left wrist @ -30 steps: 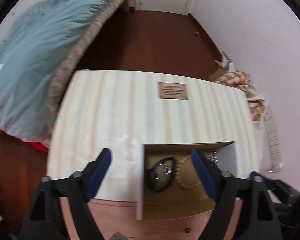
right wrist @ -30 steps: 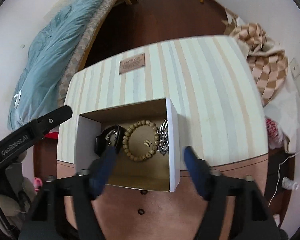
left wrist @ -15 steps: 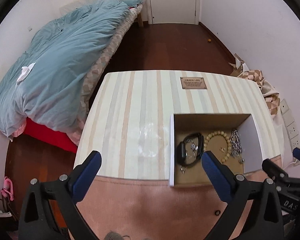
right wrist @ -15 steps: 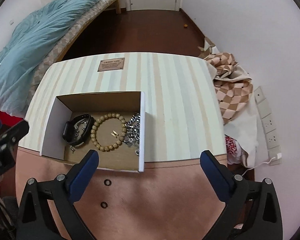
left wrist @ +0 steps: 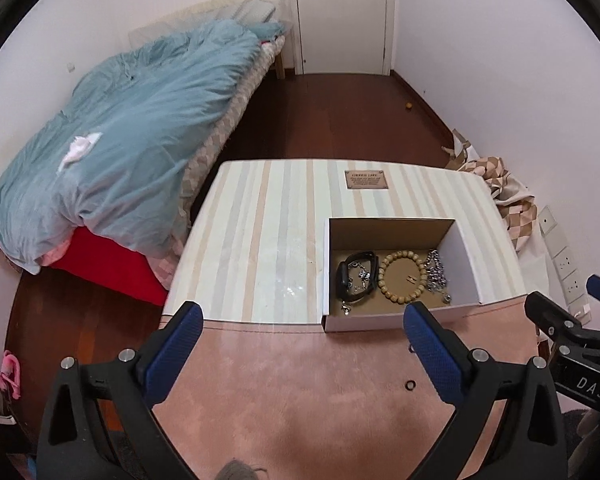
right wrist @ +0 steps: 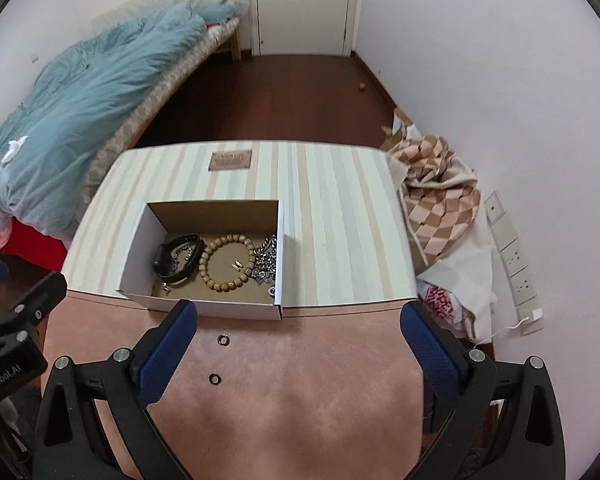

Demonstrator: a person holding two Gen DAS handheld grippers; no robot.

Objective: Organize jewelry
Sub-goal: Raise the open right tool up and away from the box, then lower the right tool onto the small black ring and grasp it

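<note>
Jewelry box (right wrist: pixel 204 307) holds three bracelets; two rings (right wrist: pixel 214 378) outside; both grippers' fingers (left wrist: pixel 174 343) wide, empty.

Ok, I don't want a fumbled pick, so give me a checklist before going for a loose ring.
1. Right claw open: ok.
2. Left claw open: ok.
3. Both claws empty: ok.
4. Two rings lie on the pink mat, near ring and far ring, outside the box: ok.
5. Claw lined up over a ring: not ok, both sit left of centre.
6. Ring graspable flat: cannot tell.
</note>
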